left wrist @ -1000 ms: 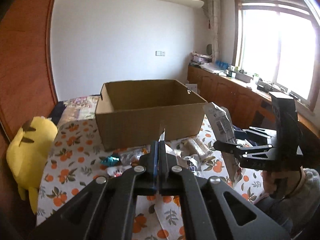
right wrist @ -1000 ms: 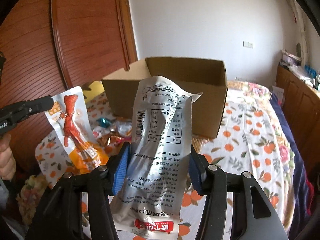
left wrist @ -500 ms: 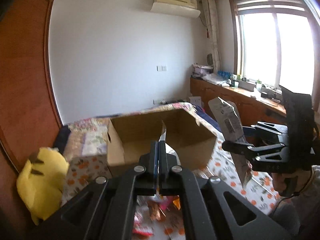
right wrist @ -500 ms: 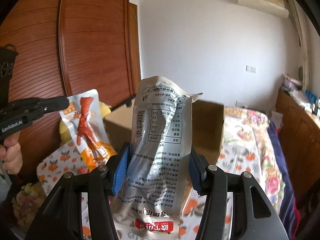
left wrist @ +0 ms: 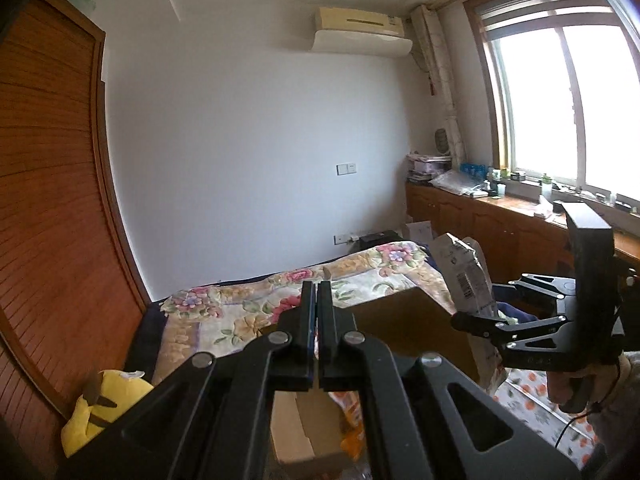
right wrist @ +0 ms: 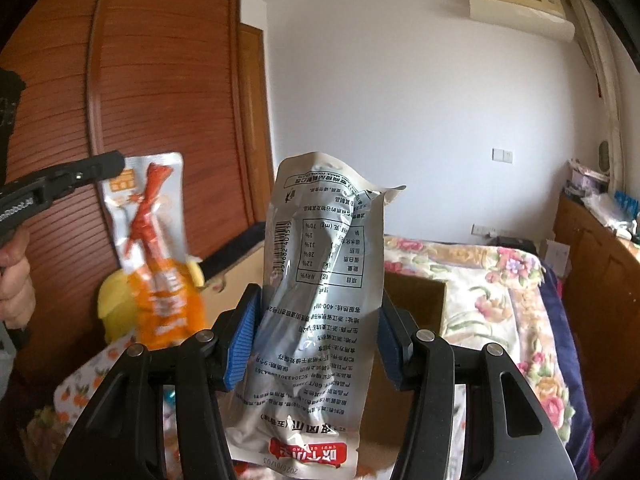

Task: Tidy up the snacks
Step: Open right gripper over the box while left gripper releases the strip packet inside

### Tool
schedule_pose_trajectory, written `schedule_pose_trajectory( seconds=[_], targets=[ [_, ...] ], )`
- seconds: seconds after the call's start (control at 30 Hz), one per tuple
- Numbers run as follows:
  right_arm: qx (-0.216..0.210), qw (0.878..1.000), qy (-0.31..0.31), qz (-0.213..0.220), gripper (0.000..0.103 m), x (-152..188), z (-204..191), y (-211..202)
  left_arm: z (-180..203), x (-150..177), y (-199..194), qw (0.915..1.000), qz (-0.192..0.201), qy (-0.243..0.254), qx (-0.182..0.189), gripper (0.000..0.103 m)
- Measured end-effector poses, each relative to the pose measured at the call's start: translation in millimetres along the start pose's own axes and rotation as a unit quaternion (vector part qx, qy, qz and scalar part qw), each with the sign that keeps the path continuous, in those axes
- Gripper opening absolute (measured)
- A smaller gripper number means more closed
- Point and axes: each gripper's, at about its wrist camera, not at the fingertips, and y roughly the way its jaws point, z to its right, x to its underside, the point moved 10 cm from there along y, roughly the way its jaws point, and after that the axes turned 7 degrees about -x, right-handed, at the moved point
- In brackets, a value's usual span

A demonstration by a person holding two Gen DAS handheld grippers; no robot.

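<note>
L gripper [left wrist: 316, 300]: I see the jaws pinched tight together, clamped on the top edge of an orange snack packet [right wrist: 154, 256]. From the R cam, the packet hangs down from the fingertips, blurred.
R gripper [right wrist: 316, 328]: my blue pads [right wrist: 240, 340] press both sides of a silver snack pouch [right wrist: 320, 280], so it's gripping. Pouch stands upright w/ print upside-down and a red label at the bottom.
Box: cardboard box [left wrist: 404, 320] sits on the bed, open top, just below and beyond both grippers. In the R cam its inner wall shows right of the pouch.
Snack positions: both packs are up in the air near the box, neither inside it.
Bed: floral quilt [left wrist: 248, 312] beyond the box; orange-print sheet [left wrist: 532, 396] at lower right of the L view.
Other: yellow plush toy [left wrist: 100, 404] at the bed's left edge, by the wood wardrobe [left wrist: 48, 200].
Person: hand [right wrist: 14, 276] on the L handle is visible at the left edge of the R view.
</note>
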Motion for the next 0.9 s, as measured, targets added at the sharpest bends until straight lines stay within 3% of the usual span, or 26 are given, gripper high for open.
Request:
schedule_pose_trajectory(
  seconds=[0.23, 0.47, 0.7, 0.9],
  targets=[
    [0.033, 0.999, -0.004, -0.039, 0.054, 11.1, 28.2, 60.9, 2.1, 25.8, 58.5, 0.9996, -0.027, -0.007, 0.006, 0.0],
    [0.048, 0.995, -0.021, -0.081, 0.056, 41.9, 26.9, 83.5, 17.4, 80.1, 94.6, 0.9963, -0.085, -0.002, 0.011, 0.0],
    [0.044, 0.991, -0.013, -0.123, 0.062, 73.7, 25.3, 94.0, 36.2, 110.6, 99.7, 0.9918, -0.126, 0.009, 0.016, 0.009],
    [0.046, 0.991, -0.011, -0.126, 0.068, 74.3, 25.2, 91.1, 42.6, 119.0, 95.7, 0.9884, -0.151, 0.005, 0.019, 0.017]
  ],
)
